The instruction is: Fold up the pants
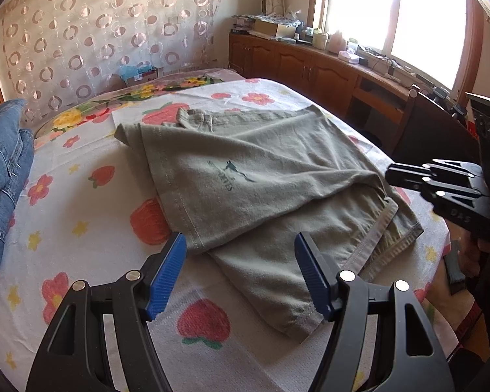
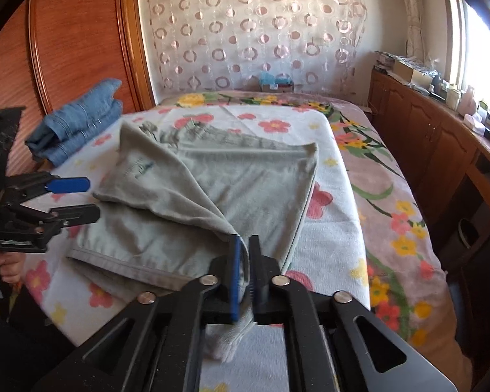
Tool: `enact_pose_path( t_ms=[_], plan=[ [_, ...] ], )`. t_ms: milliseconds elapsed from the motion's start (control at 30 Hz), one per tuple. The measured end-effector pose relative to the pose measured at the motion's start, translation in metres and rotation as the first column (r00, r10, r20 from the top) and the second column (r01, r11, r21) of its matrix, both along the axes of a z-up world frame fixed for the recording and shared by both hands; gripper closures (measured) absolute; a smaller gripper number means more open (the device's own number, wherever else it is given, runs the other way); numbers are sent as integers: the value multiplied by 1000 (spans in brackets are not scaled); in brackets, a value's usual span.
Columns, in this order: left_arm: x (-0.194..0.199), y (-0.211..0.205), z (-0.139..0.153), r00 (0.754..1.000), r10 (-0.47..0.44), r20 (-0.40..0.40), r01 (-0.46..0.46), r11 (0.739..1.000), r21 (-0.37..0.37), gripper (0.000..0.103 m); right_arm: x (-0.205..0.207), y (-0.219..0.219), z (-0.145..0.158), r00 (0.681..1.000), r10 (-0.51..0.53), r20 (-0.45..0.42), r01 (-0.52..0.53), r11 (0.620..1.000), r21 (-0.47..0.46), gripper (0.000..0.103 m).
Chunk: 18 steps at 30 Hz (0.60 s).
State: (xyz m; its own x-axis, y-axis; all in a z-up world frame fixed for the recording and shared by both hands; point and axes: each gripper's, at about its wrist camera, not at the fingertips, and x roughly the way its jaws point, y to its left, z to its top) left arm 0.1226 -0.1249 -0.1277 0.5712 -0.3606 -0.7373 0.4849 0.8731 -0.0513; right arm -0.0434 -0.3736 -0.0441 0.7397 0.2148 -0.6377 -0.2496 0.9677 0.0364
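The green pants are folded partway on the bed; a fold is pinched by the right claw, while the left claw is held wide, empty.

matt cotton pants, glossy wood cabinets

Pants spread across the middle of the bed, partly folded over. Folded jeans at the bed's left edge. Box behind the bed's far edge, against the curtain. Cabinets along the right side, under the window.
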Motion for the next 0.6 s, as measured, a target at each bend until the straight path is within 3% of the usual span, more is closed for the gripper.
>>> enact_pose_path(
  t_ms=[67, 233, 300, 333, 600],
  plan=[
    [-2, -2, -3, 1000, -8, -1, 8, 1000, 14, 33, 6, 2, -5, 1000, 15, -17, -15, 1000, 8, 80],
    [-5, -6, -8, 1000, -15, -3, 15, 999, 35, 33, 15, 3, -9, 1000, 13, -23, -13, 1000, -9, 80],
    [-6, -6, -8, 1000, -14, -5, 14, 999, 35, 33, 16, 4, -8, 999, 25, -21, -25, 1000, -13, 86],
    [-6, -5, -8, 1000, -14, -5, 14, 999, 35, 33, 15, 3, -8, 999, 33, -21, -33, 999, -12, 100],
    [-10, 2, 2, 1000, -2, 22, 2, 1000, 20, 33, -15, -9, 26, 999, 42, -2, -41, 996, 73, 100]
  ],
)
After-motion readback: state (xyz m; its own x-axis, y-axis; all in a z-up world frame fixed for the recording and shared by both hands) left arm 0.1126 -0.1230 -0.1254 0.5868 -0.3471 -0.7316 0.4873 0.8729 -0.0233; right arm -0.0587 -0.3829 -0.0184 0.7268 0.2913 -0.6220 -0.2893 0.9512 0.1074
